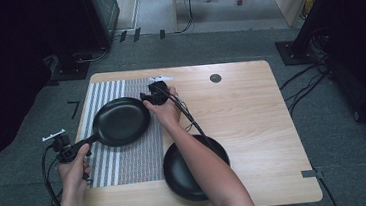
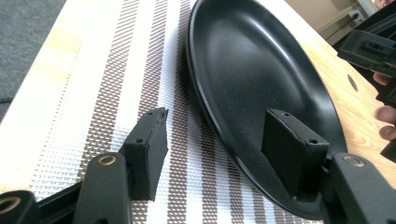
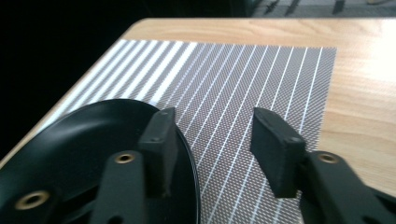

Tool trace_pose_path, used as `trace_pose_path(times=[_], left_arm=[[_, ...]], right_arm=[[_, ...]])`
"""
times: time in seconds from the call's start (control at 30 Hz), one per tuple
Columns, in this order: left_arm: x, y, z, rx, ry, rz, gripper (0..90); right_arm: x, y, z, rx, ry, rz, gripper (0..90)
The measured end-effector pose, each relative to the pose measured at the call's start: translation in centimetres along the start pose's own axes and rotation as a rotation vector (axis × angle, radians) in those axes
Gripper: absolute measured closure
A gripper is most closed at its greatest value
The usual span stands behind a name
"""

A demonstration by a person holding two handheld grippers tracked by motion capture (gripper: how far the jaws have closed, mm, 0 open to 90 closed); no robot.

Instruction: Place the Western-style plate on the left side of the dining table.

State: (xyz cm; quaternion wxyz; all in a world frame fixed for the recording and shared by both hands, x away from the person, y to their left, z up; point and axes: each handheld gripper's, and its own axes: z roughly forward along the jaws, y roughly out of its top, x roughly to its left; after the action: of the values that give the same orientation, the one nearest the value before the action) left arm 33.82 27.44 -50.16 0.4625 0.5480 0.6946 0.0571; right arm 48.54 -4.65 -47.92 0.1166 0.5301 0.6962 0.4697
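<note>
On the striped placemat (image 1: 126,160) at the left half of the tabletop (image 1: 251,107) lies a black frying pan (image 1: 121,121), its bowl upward and its handle (image 1: 85,141) pointing toward the near left corner. The pan's bowl rests wholly on the mat; the handle reaches out over the mat's left border.

Left gripper (image 1: 64,149): held in the person's left hand (image 1: 74,167) at the outer end of the handle. In the left gripper view its jaws stand apart, released, one jaw over the mat's stripes and the other over the near part of the pan's bowl (image 2: 252,88); nothing is clamped between them.

Right gripper (image 1: 154,94): held in the person's right hand (image 1: 165,110) just beside the pan's far right rim. In the right gripper view the jaws are likewise parted and hold nothing; one jaw sits against or just over the pan's rim (image 3: 189,154), the other over the mat (image 3: 243,84). Whether that jaw touches the rim cannot be told.

Second black pan (image 1: 187,175): on the bare wood near the front edge of the tabletop, just right of the mat, partly hidden under the right forearm (image 1: 206,166). Its handle is not visible.

Dark round disc (image 1: 215,78): set in the wood near the far edge, well apart from both pans. Cables trail from each gripper; grey carpet (image 1: 345,149) surrounds the tabletop.
</note>
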Motion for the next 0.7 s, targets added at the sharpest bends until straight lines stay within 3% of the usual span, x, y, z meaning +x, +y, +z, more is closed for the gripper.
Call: trace_pose_path(times=[0.13,0.23,0.27,0.33,0.5,0.57,0.7], left_arm=[[-0.6,-0.2,-0.3,-0.01,0.005,0.026,37.3],[-1.4,-0.4,-0.6,-0.022,0.016,0.059,36.6],[-1.9,-0.6,-0.8,-0.025,0.023,0.087,35.7],[-2.1,-0.7,-0.9,-0.029,0.026,0.096,35.4],[-3.0,-1.3,-1.1,-0.041,0.034,0.132,35.5],[-3.7,-1.9,-1.2,-0.041,0.044,0.154,33.4],[-4.3,-2.6,-1.3,-0.04,0.066,0.185,30.5]], right_arm=[[-0.6,0.1,-1.2,0.009,-0.001,-0.018,47.1],[-1.2,0.2,-2.7,0.01,0.012,0.0,47.1],[-1.6,0.0,-3.6,0.015,0.008,-0.002,44.0],[-1.9,-0.1,-4.1,0.015,0.006,0.002,43.8],[-3.1,-0.5,-6.5,-0.02,0.017,0.006,41.7],[-3.7,-1.1,-7.9,0.003,0.02,-0.037,38.9],[-4.2,-1.7,-9.0,0.024,0.026,-0.059,35.9]])
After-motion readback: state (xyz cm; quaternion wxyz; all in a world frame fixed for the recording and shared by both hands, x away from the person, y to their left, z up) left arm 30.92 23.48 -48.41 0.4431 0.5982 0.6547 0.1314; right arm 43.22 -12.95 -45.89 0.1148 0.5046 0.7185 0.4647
